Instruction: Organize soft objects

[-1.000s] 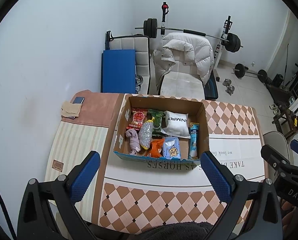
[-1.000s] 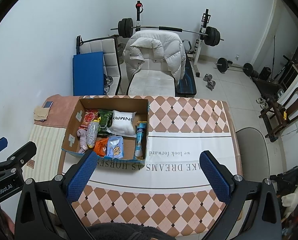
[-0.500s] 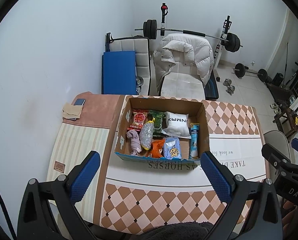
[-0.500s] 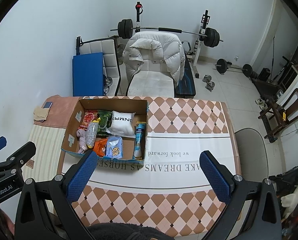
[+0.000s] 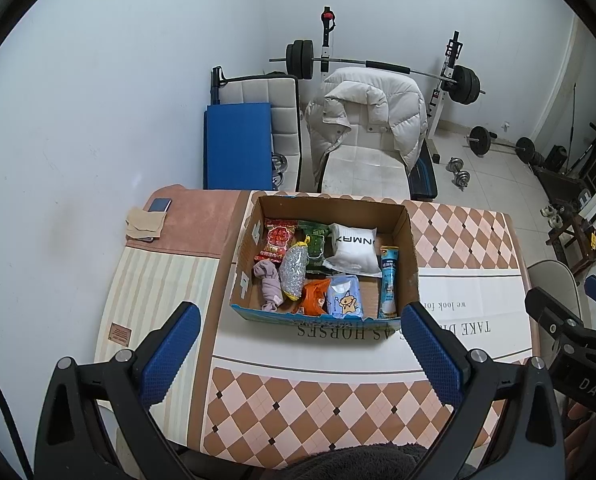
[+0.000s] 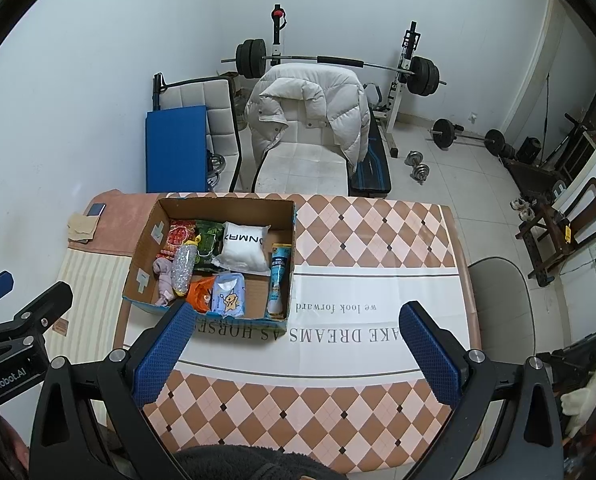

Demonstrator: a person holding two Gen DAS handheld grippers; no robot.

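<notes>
An open cardboard box [image 5: 412, 256] [image 6: 145, 248] stands on the checkered table. It holds a white pillow pack [image 5: 352, 250] [image 6: 243, 248], a red snack bag [image 5: 277, 240], a green bag [image 5: 316, 240], a silvery pouch [image 5: 293, 272], a pink cloth [image 5: 269, 284], an orange bag [image 5: 316, 298], a light blue pack [image 5: 344, 296] [image 6: 227, 294] and a tall tube [image 5: 390, 280] [image 6: 277, 280]. My left gripper [image 5: 298, 344] is open and empty, high above the table in front of the box. My right gripper [image 6: 298, 340] is open and empty, to the right of the box.
A phone [image 5: 159, 205] and a beige cloth [image 5: 143, 226] lie on a pink mat at the table's far left. A chair with a white jacket [image 5: 366, 120], a blue pad [image 5: 237, 144] and barbell gear [image 6: 338, 62] stand behind the table. A grey chair [image 6: 502, 300] stands at right.
Both grippers have drifted slightly; the box sits a little lower in the left view. Nothing was taken hold of or let go.
</notes>
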